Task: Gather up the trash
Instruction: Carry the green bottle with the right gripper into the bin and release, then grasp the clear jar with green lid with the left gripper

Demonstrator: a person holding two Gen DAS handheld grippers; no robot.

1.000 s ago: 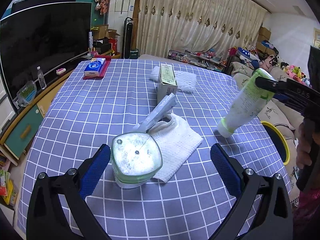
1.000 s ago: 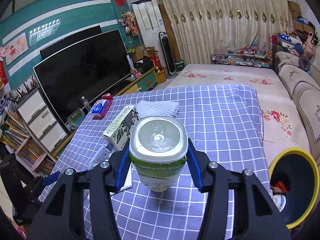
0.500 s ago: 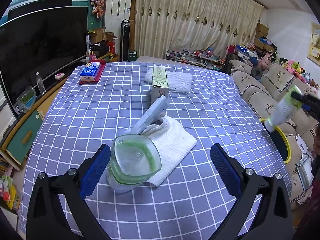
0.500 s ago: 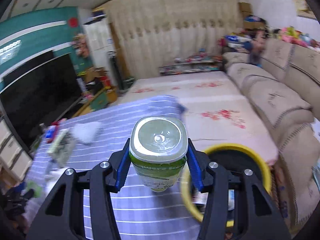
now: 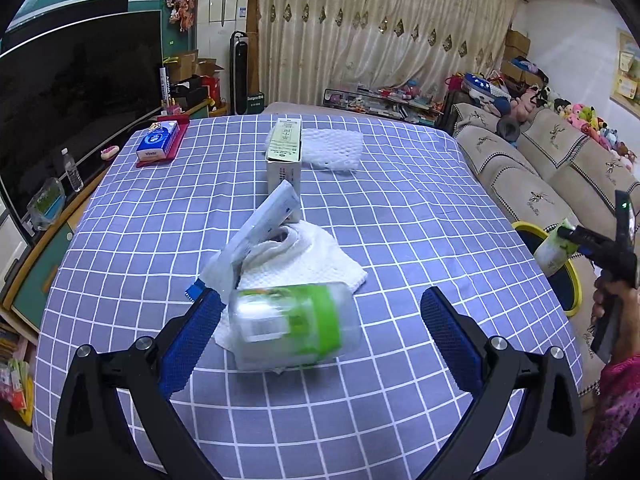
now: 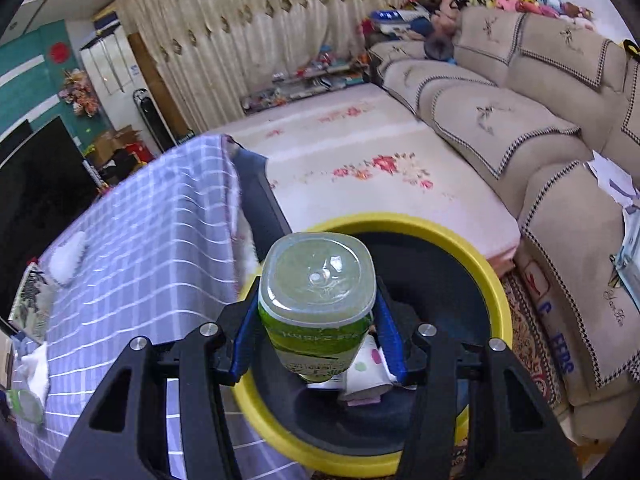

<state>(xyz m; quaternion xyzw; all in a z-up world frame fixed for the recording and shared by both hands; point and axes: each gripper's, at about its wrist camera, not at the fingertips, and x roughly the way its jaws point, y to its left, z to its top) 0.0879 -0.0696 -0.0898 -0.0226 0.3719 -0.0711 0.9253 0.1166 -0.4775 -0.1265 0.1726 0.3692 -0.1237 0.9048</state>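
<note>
I hold the right gripper (image 6: 316, 332) clamped on the green-labelled bottle (image 6: 316, 308) at lower centre of the right wrist view, directly over the yellow-rimmed bin (image 6: 496, 280). To release cleanly, I would centre the bottle over the dark opening, clear of the rim, then spread the jaws. The left gripper (image 5: 320, 340) stands spread around a toppled bottle (image 5: 292, 324) on the checked tablecloth (image 5: 400, 200), its left pad just beside it.

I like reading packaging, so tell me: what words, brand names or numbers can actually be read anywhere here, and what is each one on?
"Vinda": on the blue tissue pack at the table's far left corner.
Carton standing mid-table: print too small to read.
Bottle lying between the left gripper fingers: label blurred.
Bottle clamped in the right gripper above the yellow-rimmed bin: label upside down, unreadable.
Sofa cover: blue lettering, not legible.
</note>
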